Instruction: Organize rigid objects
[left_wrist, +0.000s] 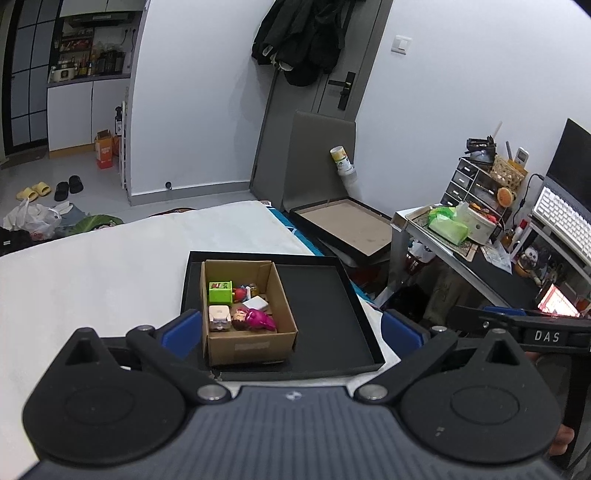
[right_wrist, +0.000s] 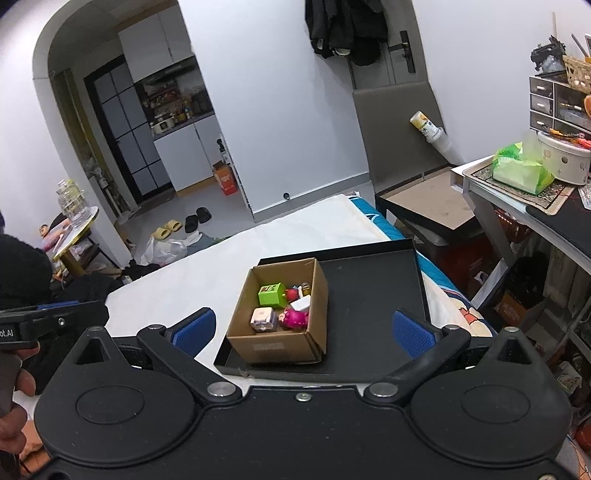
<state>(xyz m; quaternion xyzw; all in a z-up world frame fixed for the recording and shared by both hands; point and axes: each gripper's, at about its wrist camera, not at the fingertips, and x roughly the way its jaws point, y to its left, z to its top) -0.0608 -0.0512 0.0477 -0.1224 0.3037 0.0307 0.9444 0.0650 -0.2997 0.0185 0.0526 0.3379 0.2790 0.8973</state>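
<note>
Bed (left_wrist: 92, 280) comes first as a source of trouble: its white cover is soft, and the black tray (left_wrist: 332, 295) lies close to its right edge, with the floor and a cluttered table (left_wrist: 461, 254) beyond. A shove from either side could slide the tray toward that drop or tip it on the yielding surface.

In the tray's left half stands a cardboard box (left_wrist: 247, 343), open at the top, its near wall facing both cameras. It looks light, so a clumsy grab at one wall would probably drag or tilt it rather than lift it.

Inside the box lie the toys: a green cube (left_wrist: 220, 291) at the far left, a red piece (left_wrist: 239, 293) beside it, a white block (left_wrist: 258, 303) to the right, a pale cube figure (left_wrist: 218, 317) at the near left and a pink doll (left_wrist: 258, 319) touching it. They sit packed close, so reaching for one risks nudging or pinching its neighbour.

Left gripper (left_wrist: 291, 332) hangs short of the tray with its fingers (left_wrist: 183, 334) spread fully and nothing between them. Right gripper (right_wrist: 303, 332) likewise has its fingers (right_wrist: 195, 330) released and empty. The two grippers are just beside each other and could collide if both go for the box.
</note>
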